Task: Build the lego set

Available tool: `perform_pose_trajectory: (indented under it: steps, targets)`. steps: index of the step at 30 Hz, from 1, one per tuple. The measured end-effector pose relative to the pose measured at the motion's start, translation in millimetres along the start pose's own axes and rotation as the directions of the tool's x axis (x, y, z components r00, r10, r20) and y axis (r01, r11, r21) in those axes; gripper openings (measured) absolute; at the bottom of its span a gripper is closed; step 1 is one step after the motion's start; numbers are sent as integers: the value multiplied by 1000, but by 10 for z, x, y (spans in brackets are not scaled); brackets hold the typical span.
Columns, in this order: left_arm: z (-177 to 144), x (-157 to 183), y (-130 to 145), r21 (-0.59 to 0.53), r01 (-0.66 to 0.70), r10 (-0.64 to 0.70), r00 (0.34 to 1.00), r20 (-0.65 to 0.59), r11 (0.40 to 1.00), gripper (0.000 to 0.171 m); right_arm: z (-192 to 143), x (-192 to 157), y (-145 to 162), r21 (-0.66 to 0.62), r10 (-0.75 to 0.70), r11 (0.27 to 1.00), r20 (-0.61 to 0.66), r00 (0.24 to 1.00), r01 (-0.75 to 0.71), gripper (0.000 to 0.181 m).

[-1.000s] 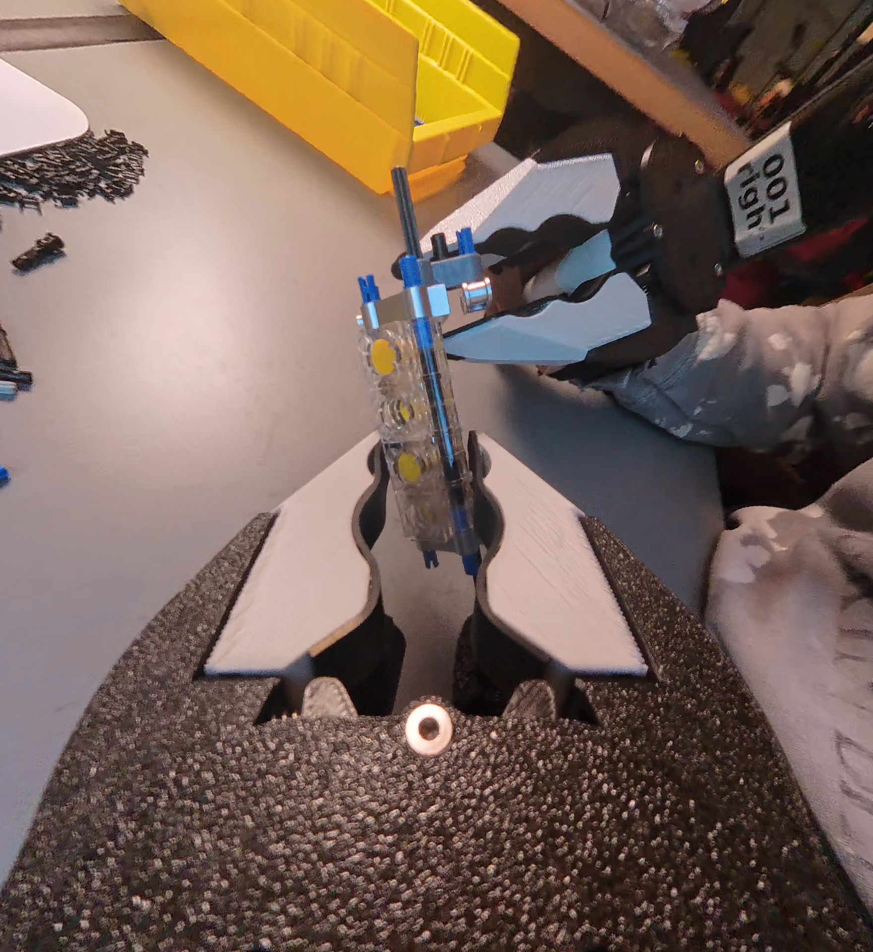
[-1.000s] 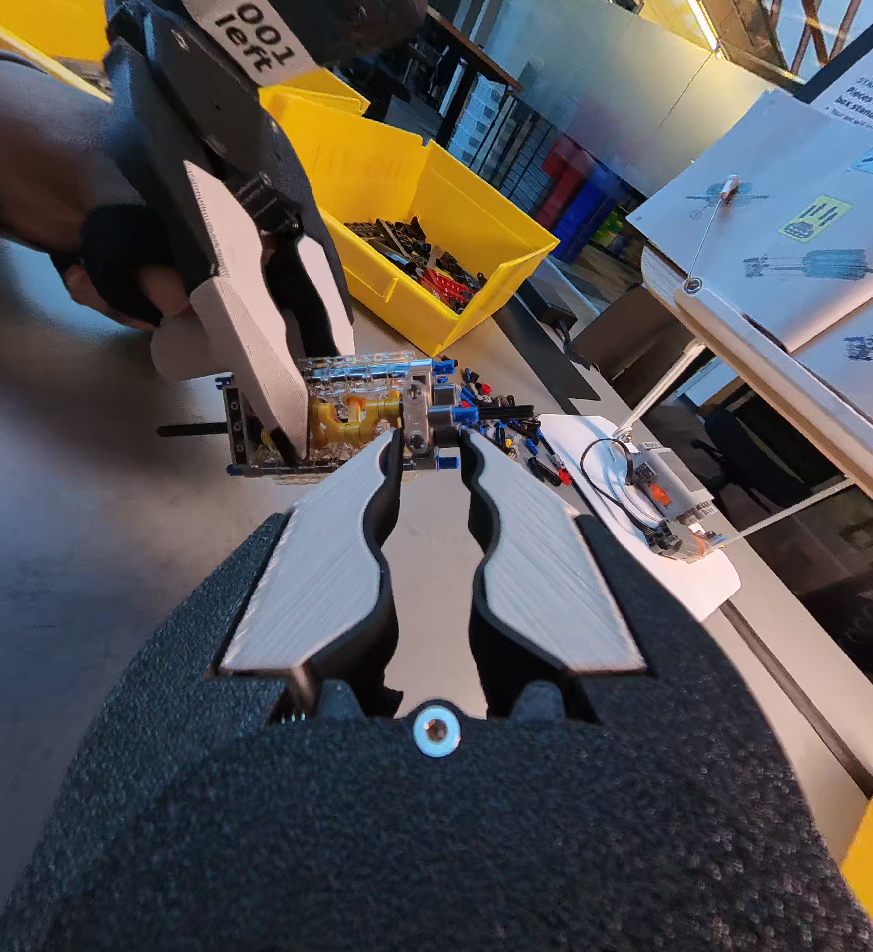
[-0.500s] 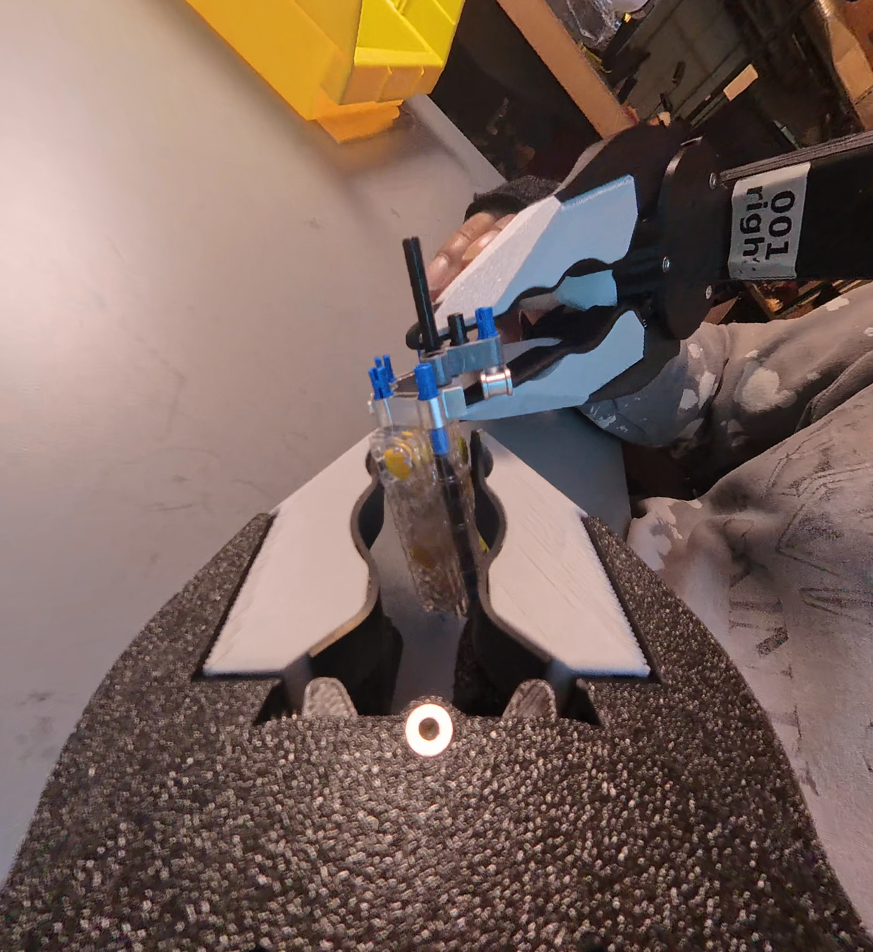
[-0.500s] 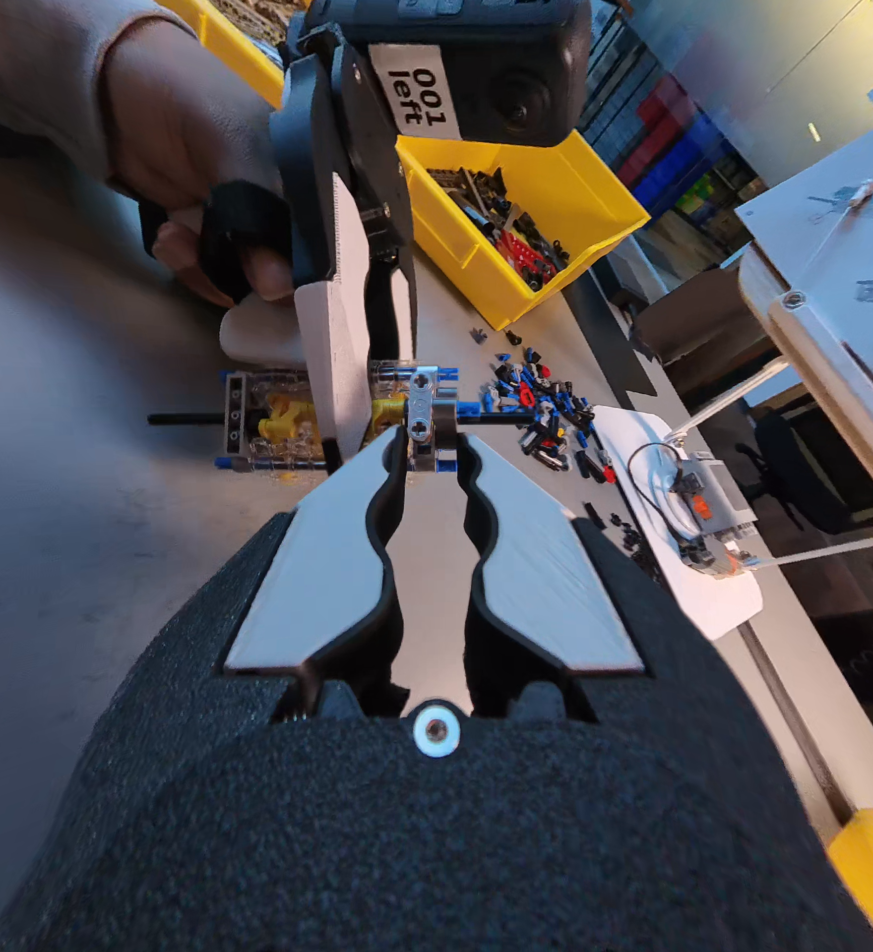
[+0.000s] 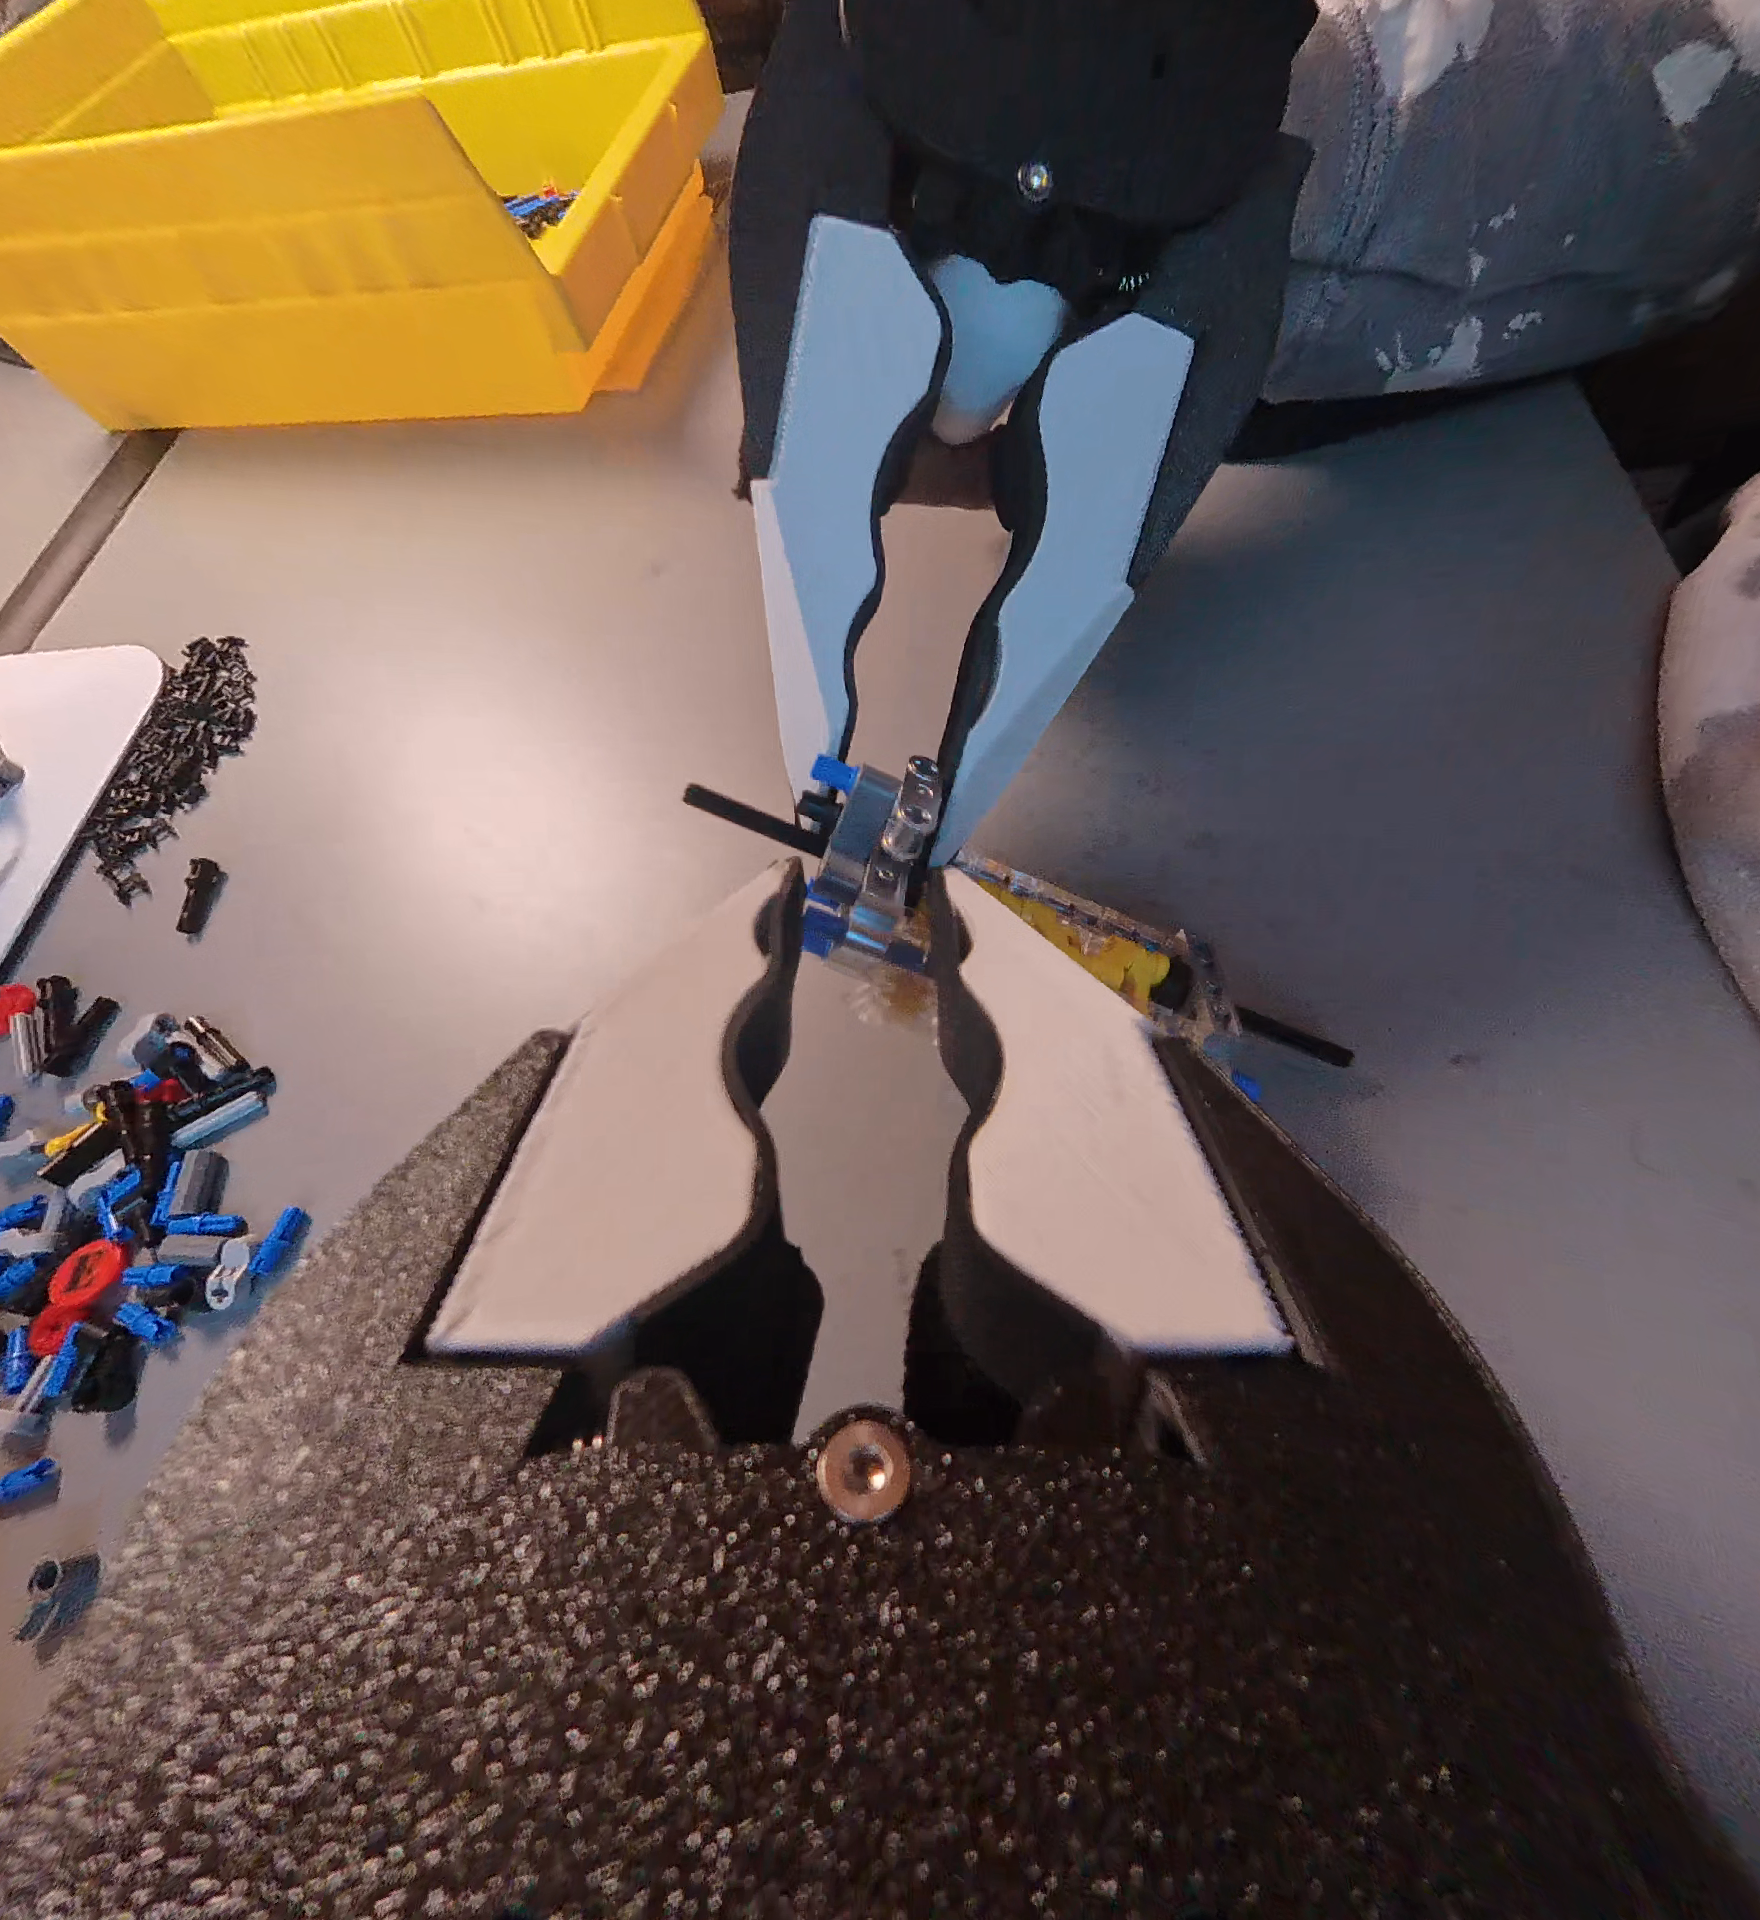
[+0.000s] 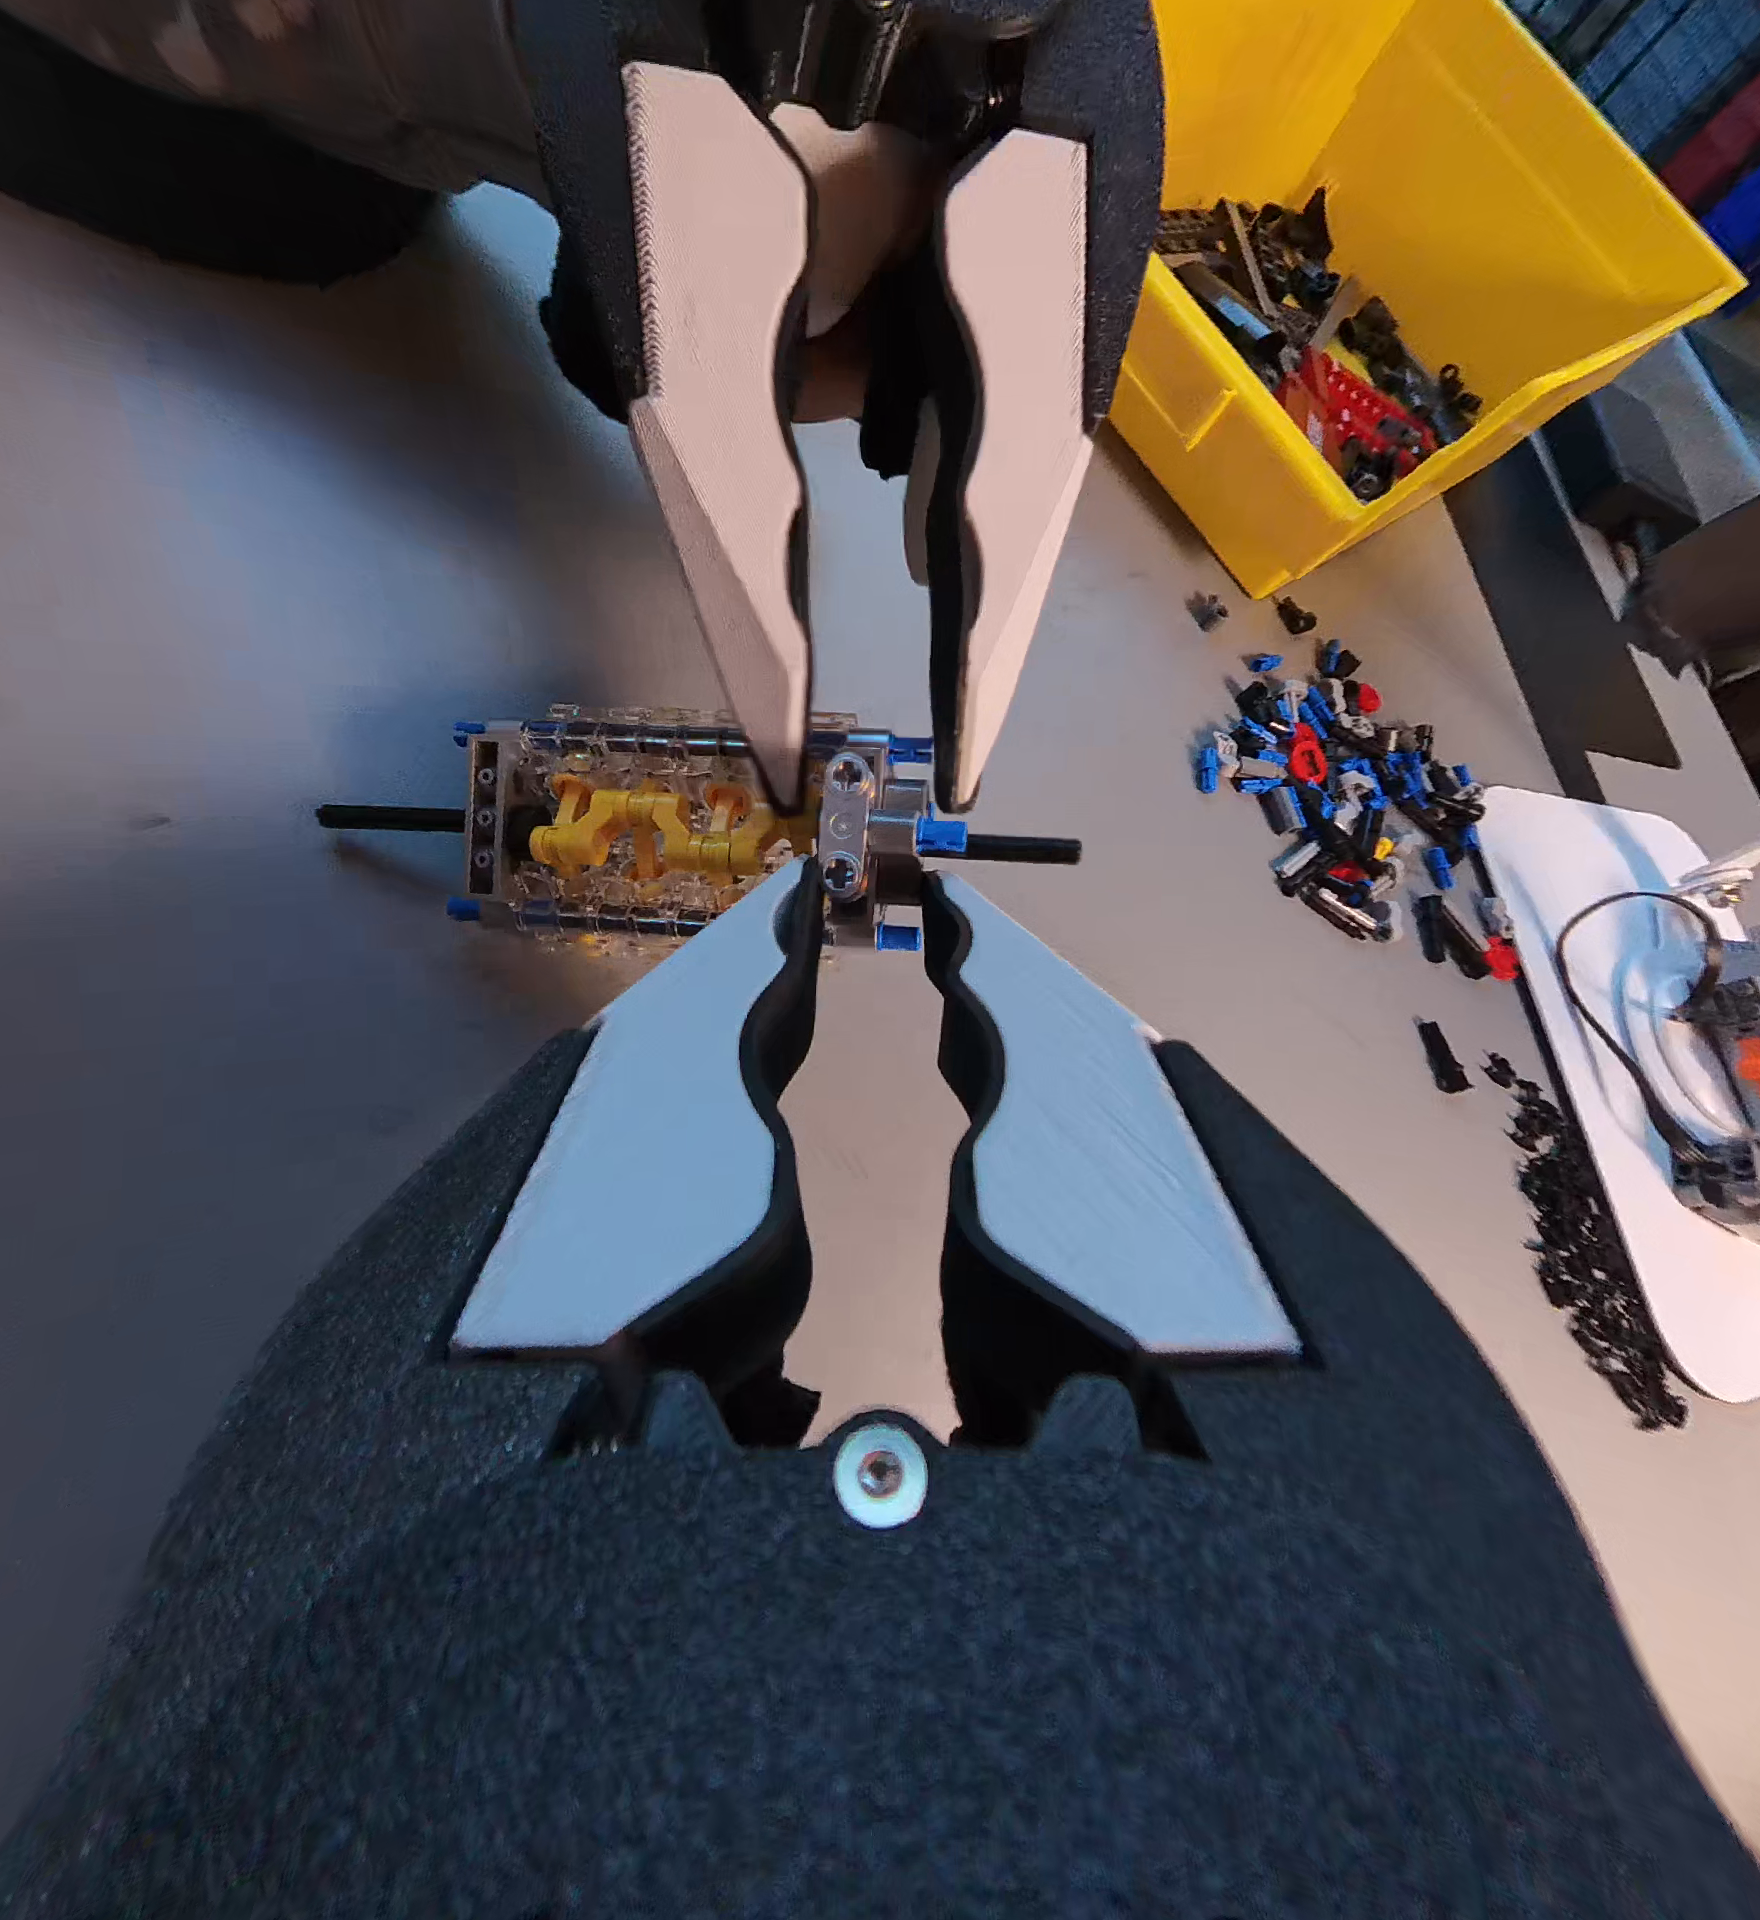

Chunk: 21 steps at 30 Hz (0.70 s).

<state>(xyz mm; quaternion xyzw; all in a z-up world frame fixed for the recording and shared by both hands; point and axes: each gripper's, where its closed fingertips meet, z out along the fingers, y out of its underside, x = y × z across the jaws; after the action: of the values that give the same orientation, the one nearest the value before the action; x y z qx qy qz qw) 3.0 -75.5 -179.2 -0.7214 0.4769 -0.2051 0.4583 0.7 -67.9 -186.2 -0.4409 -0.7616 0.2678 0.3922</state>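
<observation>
While meeting tip to tip, left gripper: pinching model at grey end, fingers narrowly parted.
Right gripper: clamping same end from opposite side, gap slim.
Model: apparently resting on table, axle sticking out both ends, parts pile near.

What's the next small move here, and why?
Probably the right gripper should nudge the grey end piece along the black axle toward the clear housing: its tips flank that piece, and the left gripper meets the same end from the opposite side.
</observation>
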Motion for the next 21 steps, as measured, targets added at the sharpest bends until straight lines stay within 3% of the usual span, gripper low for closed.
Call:
perform_pose_trajectory:
  steps: [6, 11, 21]
  targets:
    - [-32, 62, 23, -6, -26, 25, 999, -43, 1000, 15, 37, -83, -35, 38, 16, 999, 39, 999, -18, 16]
    - [14, 139, 192, -97, -118, 111, 991, -68, 988, 13, 63, -164, -59, 57, 23, 998, 75, 997, -28, 12]
    - [119, 218, 239, -96, -21, 7, 991, -137, 995, 13, 50, -261, 32, 29, 95, 994, 155, 983, -101, 13]
